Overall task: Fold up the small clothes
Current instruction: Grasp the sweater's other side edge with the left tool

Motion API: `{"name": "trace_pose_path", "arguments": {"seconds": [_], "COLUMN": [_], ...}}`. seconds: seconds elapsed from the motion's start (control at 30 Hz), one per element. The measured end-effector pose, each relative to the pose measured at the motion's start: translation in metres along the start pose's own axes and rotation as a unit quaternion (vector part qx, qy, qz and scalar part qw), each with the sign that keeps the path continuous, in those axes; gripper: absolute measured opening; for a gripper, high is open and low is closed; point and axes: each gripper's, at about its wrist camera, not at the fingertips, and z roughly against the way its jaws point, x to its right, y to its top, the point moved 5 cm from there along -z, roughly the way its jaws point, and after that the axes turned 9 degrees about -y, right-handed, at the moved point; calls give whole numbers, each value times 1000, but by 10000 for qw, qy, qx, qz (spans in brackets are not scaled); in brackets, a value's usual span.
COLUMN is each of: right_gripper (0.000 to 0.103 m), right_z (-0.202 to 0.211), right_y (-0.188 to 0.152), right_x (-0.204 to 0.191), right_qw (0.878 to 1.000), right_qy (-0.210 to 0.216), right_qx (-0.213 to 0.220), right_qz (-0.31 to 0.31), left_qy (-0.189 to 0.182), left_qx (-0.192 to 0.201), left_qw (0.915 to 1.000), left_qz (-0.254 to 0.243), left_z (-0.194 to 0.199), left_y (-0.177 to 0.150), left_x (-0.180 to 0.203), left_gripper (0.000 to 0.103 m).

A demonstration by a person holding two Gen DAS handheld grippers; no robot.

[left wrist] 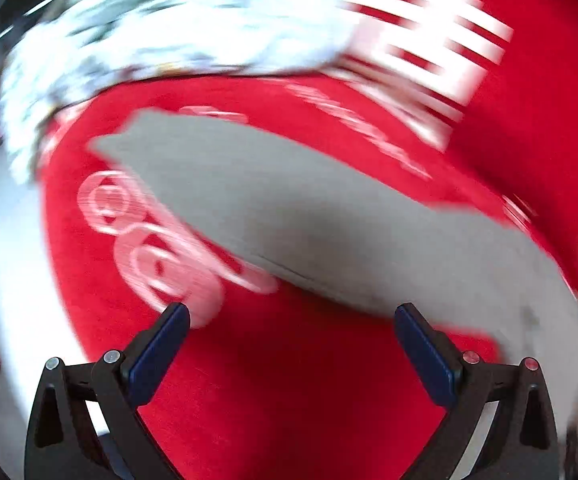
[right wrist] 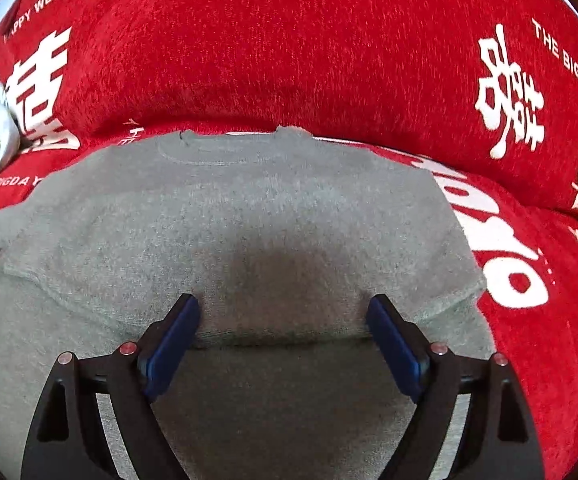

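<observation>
While the grey sweater (right wrist: 233, 216) lies flat across the centre of the right wrist view, neckline toward the top of the frame, the right gripper (right wrist: 283, 314) stands over its lower middle with jaws wide apart and nothing clamped. A horizontal fold edge runs between the blue pads (right wrist: 175, 334); whether the pads touch the knit cannot be told. The sweater rests on a red blanket (right wrist: 289, 40) printed with white characters.

The left gripper (left wrist: 291, 314) is likewise spread wide and empty. Its view is heavily motion-blurred; the grey sweater (left wrist: 289, 208) appears there as a slanted band across the middle of the frame, above the fingertips and over the red blanket (left wrist: 289, 400).

Risks:
- The right side edge at centre right looks neatly turned in, but the left sleeve trails off the left edge of the right wrist view. Folding further without gathering it would likely leave a lopsided bundle.
- A pad dragged across loose knit may pull the existing fold open.
- Closing the left jaws during fast travel may pinch blanket pile instead of sweater.

View differences: only the right wrist view shows the neckline, fold edge and legible print. Only the left wrist view shows the full spread of the pale patterned fabric (left wrist: 149, 20) along the upper left; the right wrist view catches merely a sliver at its left edge.
</observation>
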Motion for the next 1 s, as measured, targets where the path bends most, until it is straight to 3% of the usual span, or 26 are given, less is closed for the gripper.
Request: {"name": "trace_pose_path", "arguments": {"seconds": [0.1,0.23,0.3,0.33,0.6,0.63,0.7,0.77,0.93,1.0], "right_gripper": [89,89,89,89,89,89,89,89,89,89], "right_z": [-1,-1,-1,-2,-2,-2,-2,-2,-1,-1], "right_y": [0,0,-1,-1,-1,0,-1,-1,0,0], "right_x": [-1,-2,-2,-1,-1,-1,0,0,0,1], "right_qw": [9999,9999,9999,9999,9999,9999,9999,9999,9999,10000], "right_qy": [-88,-124,-94,-88,-95,-97,-97,-95,-79,-65], "right_qx": [14,27,23,23,35,36,33,30,30,34], "right_qz": [59,85,65,60,69,70,74,75,55,41], "left_qy": [522,669,683,740,820,790,825,506,121,351], "left_qx": [134,-70,-73,143,172,234,437,494,360,426], "left_qw": [9972,9915,9897,9893,9875,9876,9880,9908,9906,9920], "left_qz": [516,1118,1257,1250,1335,1339,1229,1152,1315,1136], "left_z": [-13,-45,-56,-55,-79,-78,-71,-67,-64,-57], "left_y": [33,59,65,73,110,111,114,119,122,120], "left_x": [-54,-99,-108,-108,-104,-105,-104,-102,-111,-109], "left_gripper": [102,102,103,103,103,96,65,20,15,15]}}
